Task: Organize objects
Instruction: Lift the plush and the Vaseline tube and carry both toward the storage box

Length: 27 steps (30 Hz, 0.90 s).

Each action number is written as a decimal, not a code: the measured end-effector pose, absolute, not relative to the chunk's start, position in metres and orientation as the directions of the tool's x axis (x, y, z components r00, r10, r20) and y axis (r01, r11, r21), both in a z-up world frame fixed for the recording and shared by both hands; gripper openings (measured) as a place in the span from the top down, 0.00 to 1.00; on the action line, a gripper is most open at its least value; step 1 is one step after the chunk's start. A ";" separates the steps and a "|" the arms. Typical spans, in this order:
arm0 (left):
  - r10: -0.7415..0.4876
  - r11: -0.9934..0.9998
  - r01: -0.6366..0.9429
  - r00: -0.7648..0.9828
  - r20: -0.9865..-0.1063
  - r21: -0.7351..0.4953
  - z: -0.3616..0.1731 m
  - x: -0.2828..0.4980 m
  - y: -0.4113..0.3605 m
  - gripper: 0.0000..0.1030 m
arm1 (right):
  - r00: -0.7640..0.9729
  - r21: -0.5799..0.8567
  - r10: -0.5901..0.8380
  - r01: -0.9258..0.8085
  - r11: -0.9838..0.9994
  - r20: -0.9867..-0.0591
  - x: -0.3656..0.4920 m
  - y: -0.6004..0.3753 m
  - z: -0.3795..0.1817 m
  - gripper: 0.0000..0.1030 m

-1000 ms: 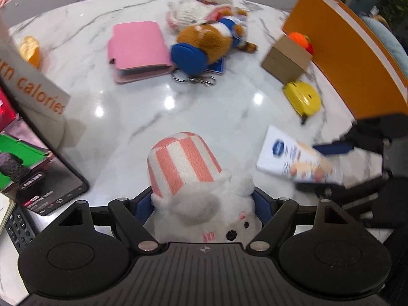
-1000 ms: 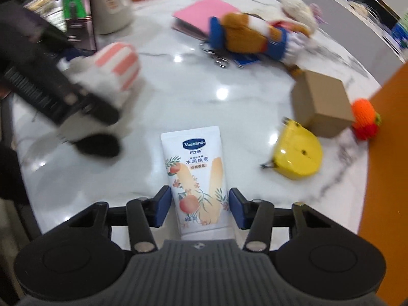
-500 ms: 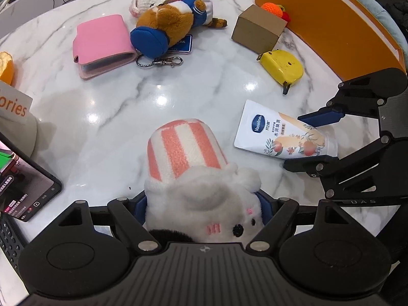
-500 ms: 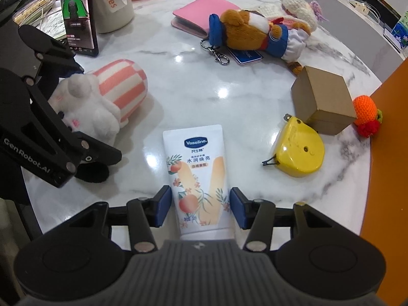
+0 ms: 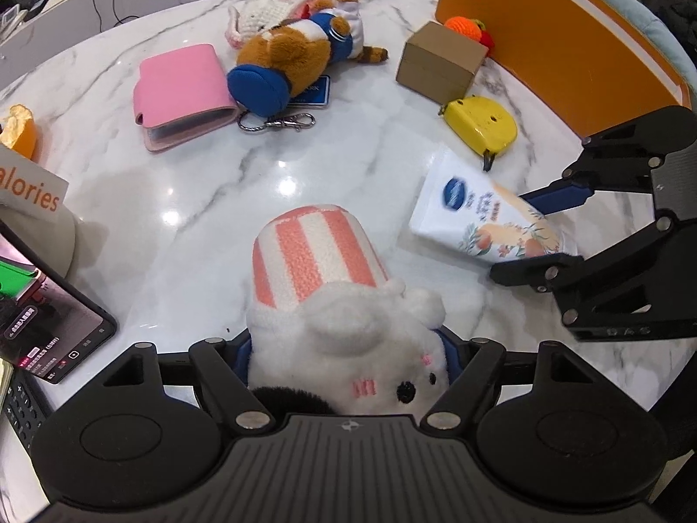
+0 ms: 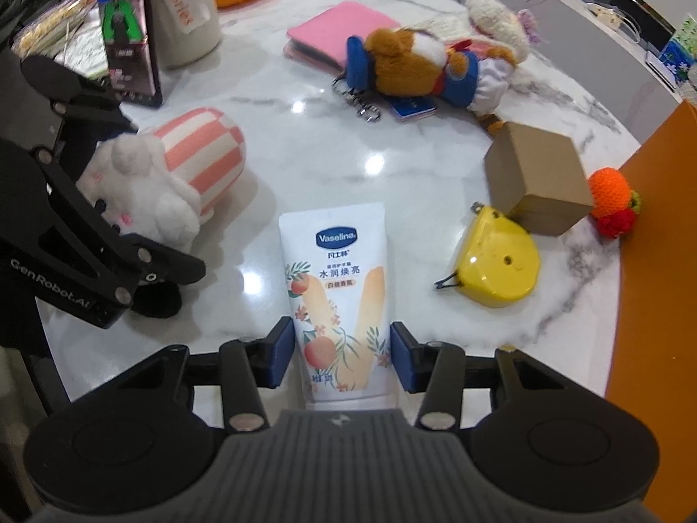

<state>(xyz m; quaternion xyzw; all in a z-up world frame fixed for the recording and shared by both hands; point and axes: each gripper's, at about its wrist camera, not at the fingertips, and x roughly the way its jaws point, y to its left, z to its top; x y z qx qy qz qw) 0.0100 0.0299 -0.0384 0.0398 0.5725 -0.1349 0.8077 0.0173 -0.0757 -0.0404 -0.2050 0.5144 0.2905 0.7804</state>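
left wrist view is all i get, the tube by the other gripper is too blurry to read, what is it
Observer: The right wrist view shows a white lotion tube with Vaseline printed in a blue oval, lying on the marble table.
Operator: is the right gripper on it
Observer: The right gripper has the tube's near end between its jaws, which are closing. The blue pads meet its two edges.
Operator: whats half hidden behind the brown box
Observer: An orange knitted toy with a red part beneath it, standing beside the cardboard box.
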 end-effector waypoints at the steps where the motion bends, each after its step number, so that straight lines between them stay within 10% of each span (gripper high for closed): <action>1: -0.172 0.962 0.259 0.312 -0.934 -0.091 -0.038 0.010 0.031 0.14 | 0.307 -0.018 0.247 -0.659 0.752 -0.919 0.018 -0.077 -0.038 0.53; 27: -0.218 0.960 0.252 0.382 -0.898 -0.125 -0.012 0.017 0.019 0.14 | 0.471 0.033 0.311 -0.511 0.859 -0.825 0.042 -0.121 0.022 0.55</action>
